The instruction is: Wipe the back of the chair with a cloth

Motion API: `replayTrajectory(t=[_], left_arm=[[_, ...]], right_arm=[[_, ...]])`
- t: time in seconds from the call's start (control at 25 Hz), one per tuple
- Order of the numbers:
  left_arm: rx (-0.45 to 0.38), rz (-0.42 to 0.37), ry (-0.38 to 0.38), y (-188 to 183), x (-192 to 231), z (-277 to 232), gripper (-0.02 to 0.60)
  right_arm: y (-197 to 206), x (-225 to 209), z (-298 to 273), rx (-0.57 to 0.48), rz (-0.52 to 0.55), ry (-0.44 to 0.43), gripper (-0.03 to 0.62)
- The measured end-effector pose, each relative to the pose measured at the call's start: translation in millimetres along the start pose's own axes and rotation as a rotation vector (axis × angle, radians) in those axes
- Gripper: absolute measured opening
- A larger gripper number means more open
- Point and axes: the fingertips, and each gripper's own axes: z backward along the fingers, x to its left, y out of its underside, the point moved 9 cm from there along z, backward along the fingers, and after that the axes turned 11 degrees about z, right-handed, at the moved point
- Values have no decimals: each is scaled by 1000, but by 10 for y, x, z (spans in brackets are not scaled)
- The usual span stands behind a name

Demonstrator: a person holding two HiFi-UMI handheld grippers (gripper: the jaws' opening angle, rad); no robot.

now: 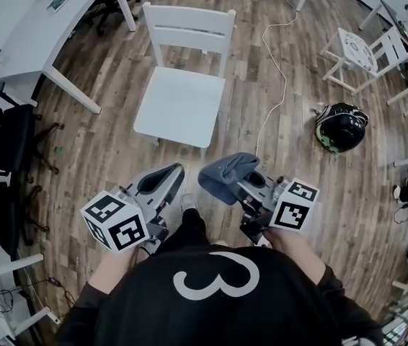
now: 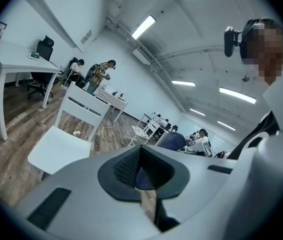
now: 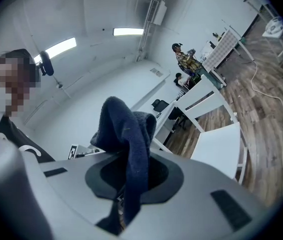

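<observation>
**Item: chair-back wiping, status not begun.**

- Cloth (image 1: pixel 227 175): dark blue, bunched. It is pinched in the right gripper (image 1: pixel 251 189), whose jaws are closed onto it; a fold stands above the jaws and a tail hangs below. Held near the person, well apart from the chair.
- Left gripper (image 1: pixel 166 177): jaws drawn together with only a thin slit between them, nothing held. Raised beside the right one.
- Chair (image 1: pixel 182 99): white, wooden, standing on the floor ahead of the person, seat turned toward them. Chair back (image 1: pixel 188 26): two horizontal rails on the far side, untouched by the cloth.
- Progress: by my reading, the cloth is in hand and that is all. Approach, contact and every wiping stroke along the rails remain.

**Surface and room.**

- Floor (image 1: pixel 103 143): wood-look planks in mixed brown tones.
- Cable (image 1: pixel 276 85): pale, trailing across the floor right of the chair.
- Helmet (image 1: pixel 341 127): dark, rounded, lying on the floor at right.
- Desk (image 1: pixel 38 27): white, far left, carrying a few small items.
- Small chair (image 1: pixel 359 52): white, far right.
- Ceiling with strip lights; other people at far desks, seen in the gripper views.
</observation>
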Motion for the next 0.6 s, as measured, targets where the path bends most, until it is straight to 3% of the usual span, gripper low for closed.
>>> replayTrajectory(t=[0.32, 0.6], left_arm=[[-4, 30, -13, -907, 1033, -79, 12], [-7, 32, 2, -1348, 1340, -284, 14]], right_arm=[[-374, -515, -1254, 49, -26, -3, 51], [-657, -796, -1659, 36, -17, 17, 51]])
